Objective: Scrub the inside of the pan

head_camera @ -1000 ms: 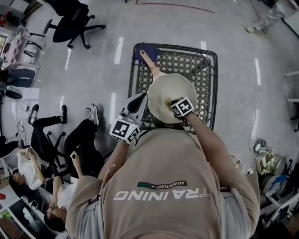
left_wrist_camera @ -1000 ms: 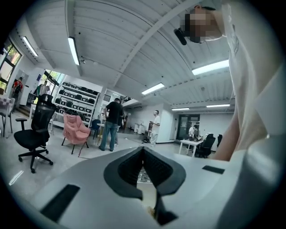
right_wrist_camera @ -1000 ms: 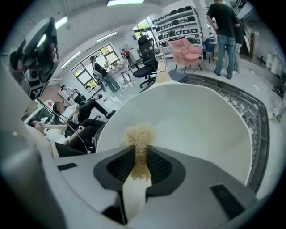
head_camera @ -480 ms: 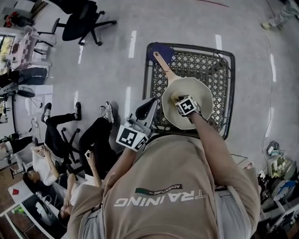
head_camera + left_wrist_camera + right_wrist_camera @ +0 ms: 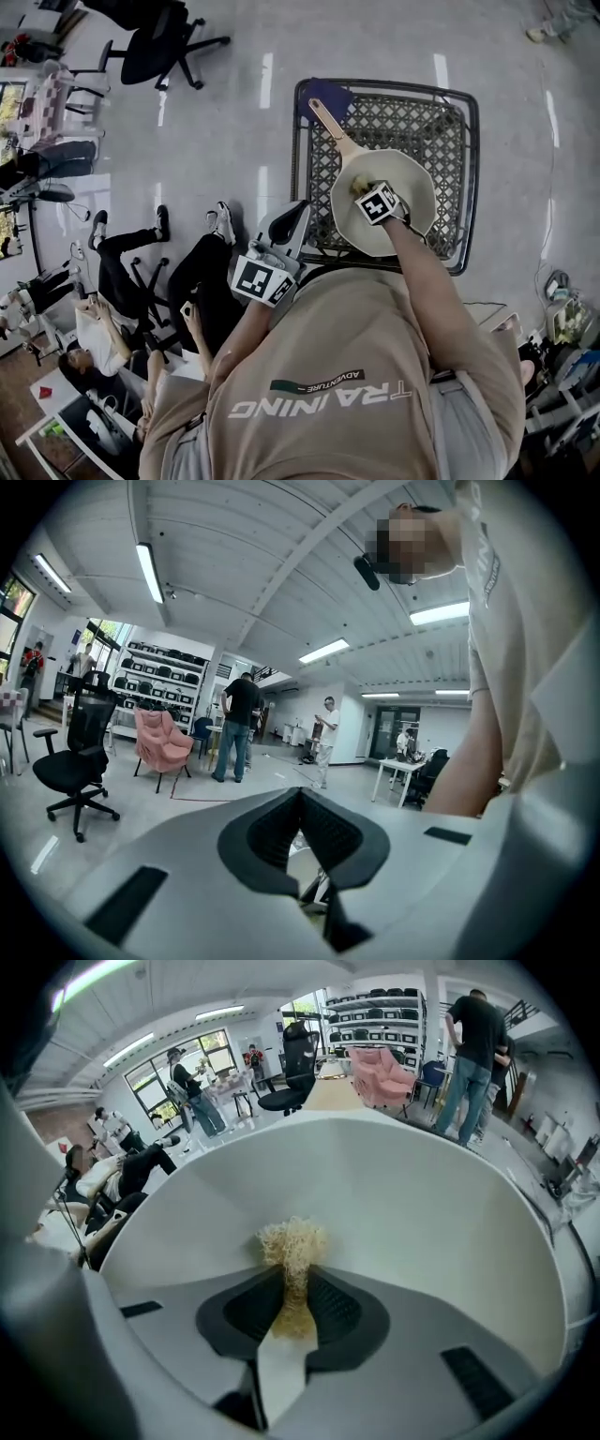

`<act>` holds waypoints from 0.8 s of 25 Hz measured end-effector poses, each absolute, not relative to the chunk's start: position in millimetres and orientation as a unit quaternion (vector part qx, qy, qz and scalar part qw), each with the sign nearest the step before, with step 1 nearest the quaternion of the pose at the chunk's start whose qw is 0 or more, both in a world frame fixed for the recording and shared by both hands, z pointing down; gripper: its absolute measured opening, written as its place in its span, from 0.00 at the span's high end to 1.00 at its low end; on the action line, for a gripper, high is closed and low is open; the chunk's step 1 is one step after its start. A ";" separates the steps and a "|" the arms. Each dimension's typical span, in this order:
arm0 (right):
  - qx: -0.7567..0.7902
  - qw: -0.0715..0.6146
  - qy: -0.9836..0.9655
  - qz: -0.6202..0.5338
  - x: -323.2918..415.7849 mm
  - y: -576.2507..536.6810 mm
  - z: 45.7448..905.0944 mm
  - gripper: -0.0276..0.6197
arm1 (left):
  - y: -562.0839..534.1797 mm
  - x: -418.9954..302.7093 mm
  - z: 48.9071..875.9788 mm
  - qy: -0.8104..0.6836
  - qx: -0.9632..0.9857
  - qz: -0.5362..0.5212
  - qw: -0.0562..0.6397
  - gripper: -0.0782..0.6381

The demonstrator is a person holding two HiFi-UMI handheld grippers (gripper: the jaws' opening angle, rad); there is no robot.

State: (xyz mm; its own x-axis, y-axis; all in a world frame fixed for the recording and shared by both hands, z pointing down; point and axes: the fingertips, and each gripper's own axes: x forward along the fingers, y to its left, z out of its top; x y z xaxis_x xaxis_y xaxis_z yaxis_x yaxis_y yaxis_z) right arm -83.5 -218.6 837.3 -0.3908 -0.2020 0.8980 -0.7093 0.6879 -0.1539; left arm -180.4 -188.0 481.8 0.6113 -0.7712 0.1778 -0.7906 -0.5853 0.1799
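While the cream pan point(image 5: 417, 192) sits on the wire table point(image 5: 450, 122), its handle point(image 5: 330, 127) angled away from the person, the right gripper point(image 5: 296, 1279) points down into the pan, jaws pinching a tan fibrous scrubber point(image 5: 292, 1241) whose tuft meets the pan's inner surface. The left gripper point(image 5: 300, 794) hangs near the pan's left rim, jaws pressed together on nothing

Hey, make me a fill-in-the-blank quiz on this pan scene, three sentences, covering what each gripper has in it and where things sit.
1. The right gripper is shut on a straw-coloured, fibrous ___.
2. That tuft sits inside the cream ___, which stands on the black lattice table.
3. The left gripper, jaws together, holds ___.

Missing words: scrubber; pan; nothing.
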 end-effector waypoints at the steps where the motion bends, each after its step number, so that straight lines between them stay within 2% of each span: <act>1: 0.293 0.478 -0.783 0.268 -76.9 -220.7 837.9 0.82 | -188.0 -179.1 483.8 -0.436 0.891 0.042 0.122 0.87; 10: 0.372 0.520 -0.721 0.268 6.6 -244.9 845.2 0.82 | -189.7 -170.6 470.5 -0.434 0.894 0.027 0.109 0.87; 20: 0.402 0.545 -0.691 0.252 27.6 -243.0 847.2 0.82 | -179.5 -172.2 464.6 -0.435 0.894 0.027 0.102 0.87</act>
